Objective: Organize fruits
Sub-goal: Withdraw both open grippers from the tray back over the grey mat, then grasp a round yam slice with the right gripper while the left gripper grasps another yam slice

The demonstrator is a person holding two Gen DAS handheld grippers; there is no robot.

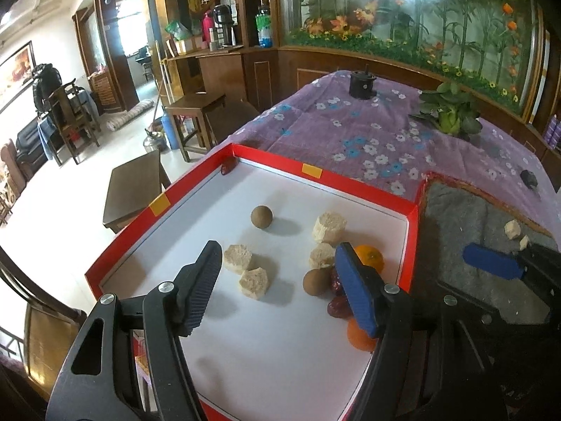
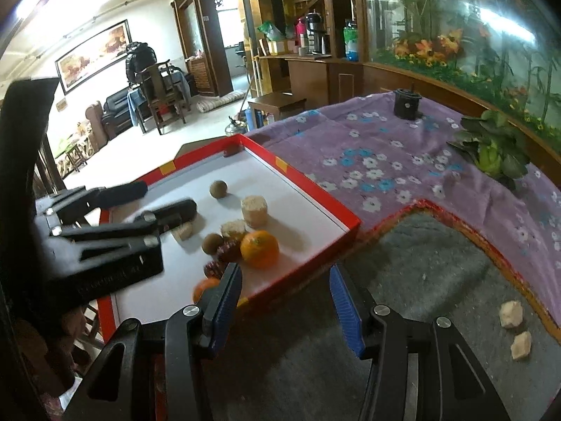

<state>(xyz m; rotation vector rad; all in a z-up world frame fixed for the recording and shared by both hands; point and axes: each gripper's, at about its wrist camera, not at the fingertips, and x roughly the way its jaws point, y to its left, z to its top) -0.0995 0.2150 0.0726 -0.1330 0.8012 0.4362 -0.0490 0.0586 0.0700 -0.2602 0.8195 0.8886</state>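
two grippers hang over a red-walled tray (image 1: 371, 191) with a white floor, both released and gripping nothing. the left gripper (image 1: 280, 280) hovers over the tray with its jaws spread wide; between its fingers lie two pale hexagonal cakes (image 1: 238, 258), touching each other. just ahead of its right finger sit a third pale cake (image 1: 320, 255) and a fourth pale cake (image 1: 329, 227), and a brown round fruit (image 1: 261, 216) rests apart, farther ahead. tucked against that same finger are an orange (image 1: 371, 258), a second brown fruit (image 1: 315, 282), dark red dates (image 1: 336, 307) and another orange (image 1: 357, 336) partly hidden under the finger.

the right gripper (image 2: 285, 298) is spread open over a grey mat (image 2: 420, 270) beside the tray, its left finger over the tray's near corner. to its right, near the mat's edge, lie two small pale chunks (image 2: 512, 314), close together. one more dark red date (image 1: 228, 167) sits in the tray's far corner. beyond the tray a purple flowered cloth (image 1: 350, 133) covers the desk, with a black cylinder (image 1: 363, 84) and a leafy plant (image 1: 448, 110) on it.
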